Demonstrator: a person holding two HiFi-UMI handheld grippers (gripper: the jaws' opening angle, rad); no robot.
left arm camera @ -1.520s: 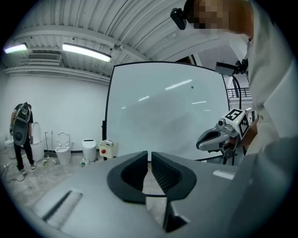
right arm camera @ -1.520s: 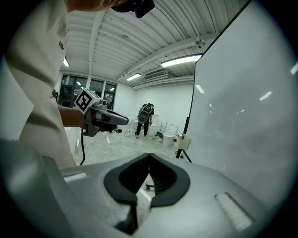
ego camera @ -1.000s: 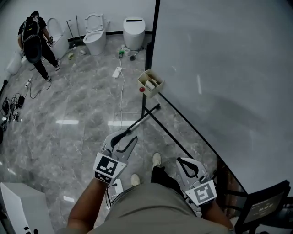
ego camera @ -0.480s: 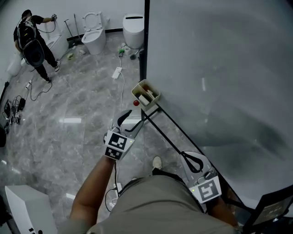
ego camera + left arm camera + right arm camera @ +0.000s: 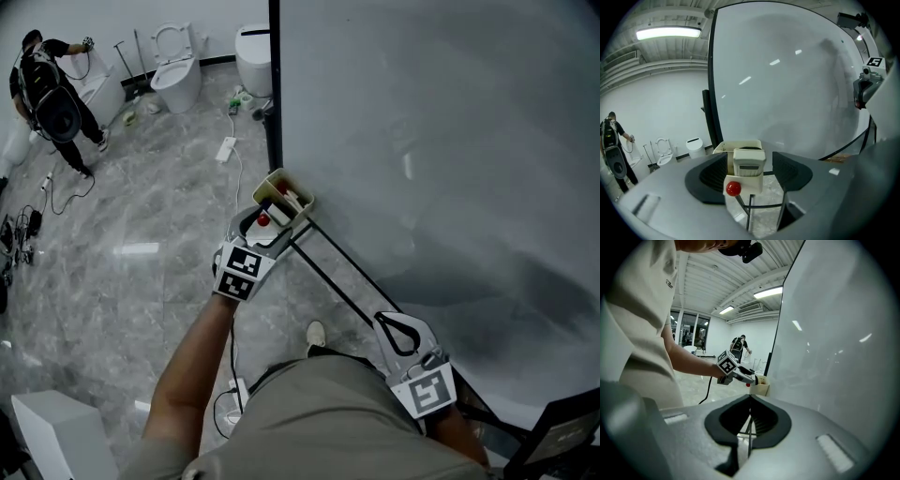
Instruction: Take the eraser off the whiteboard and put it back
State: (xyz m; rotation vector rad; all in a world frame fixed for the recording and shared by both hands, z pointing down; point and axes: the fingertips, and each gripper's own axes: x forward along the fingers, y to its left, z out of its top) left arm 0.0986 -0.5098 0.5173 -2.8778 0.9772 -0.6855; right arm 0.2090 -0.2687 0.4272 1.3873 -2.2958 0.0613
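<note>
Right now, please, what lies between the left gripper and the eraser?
A red ball, between the left gripper's opening jaws, per the left gripper view.

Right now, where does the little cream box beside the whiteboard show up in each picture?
Head view: cream box upper middle, just ahead of the left tool.
Left gripper view: cream box lower middle, framed by that tool's opening jaws, not gripped.
Right gripper view: cream box small, centre, beyond the shut right tool.
Shared landmark: the whiteboard's black edge, beside the box.
</note>
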